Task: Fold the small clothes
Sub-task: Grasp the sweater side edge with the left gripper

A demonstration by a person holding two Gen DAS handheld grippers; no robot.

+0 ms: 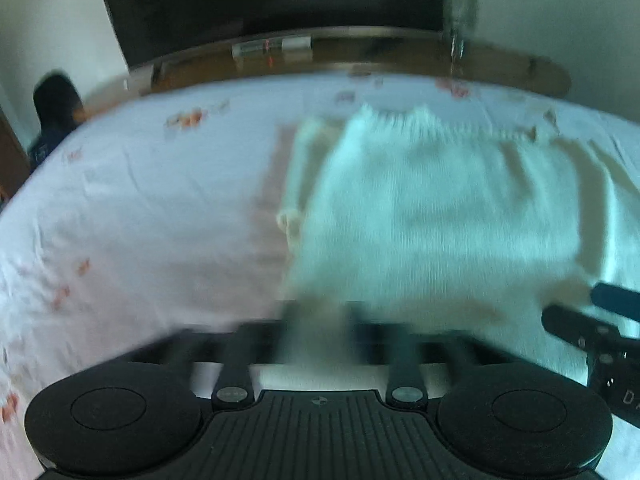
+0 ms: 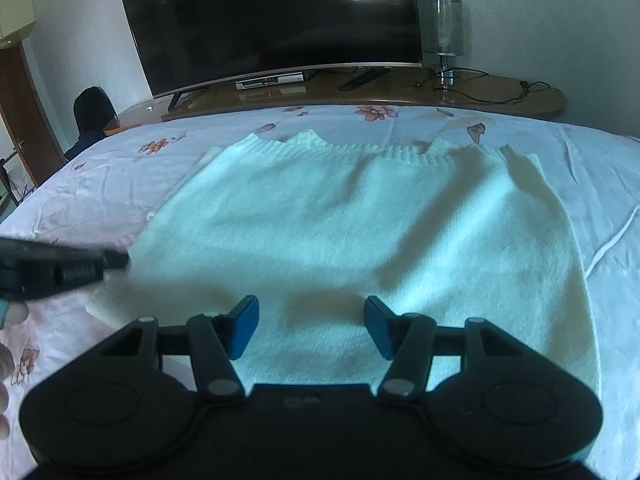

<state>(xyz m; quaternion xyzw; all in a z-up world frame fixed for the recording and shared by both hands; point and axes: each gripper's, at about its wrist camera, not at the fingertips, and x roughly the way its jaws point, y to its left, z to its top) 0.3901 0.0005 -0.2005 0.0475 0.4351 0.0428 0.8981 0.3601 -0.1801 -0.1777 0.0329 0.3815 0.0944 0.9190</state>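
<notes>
A white knitted sweater (image 2: 360,232) lies spread on the bed, its ribbed edge toward the far side. It also shows, blurred, in the left wrist view (image 1: 420,208). My right gripper (image 2: 311,326) is open and empty, its blue pads just above the sweater's near edge. My left gripper (image 1: 320,332) is blurred by motion; its fingers look shut on the sweater's near left corner. In the right wrist view the left gripper (image 2: 116,259) sits at the sweater's left edge. The right gripper's fingers (image 1: 580,320) show at the right edge of the left wrist view.
The floral bedsheet (image 2: 100,200) covers the bed. Beyond it a wooden shelf (image 2: 500,96) carries a large TV (image 2: 272,20), a set-top box (image 2: 270,80), a remote and a glass lamp (image 2: 444,36). A seated person in dark clothes (image 2: 90,116) is at far left.
</notes>
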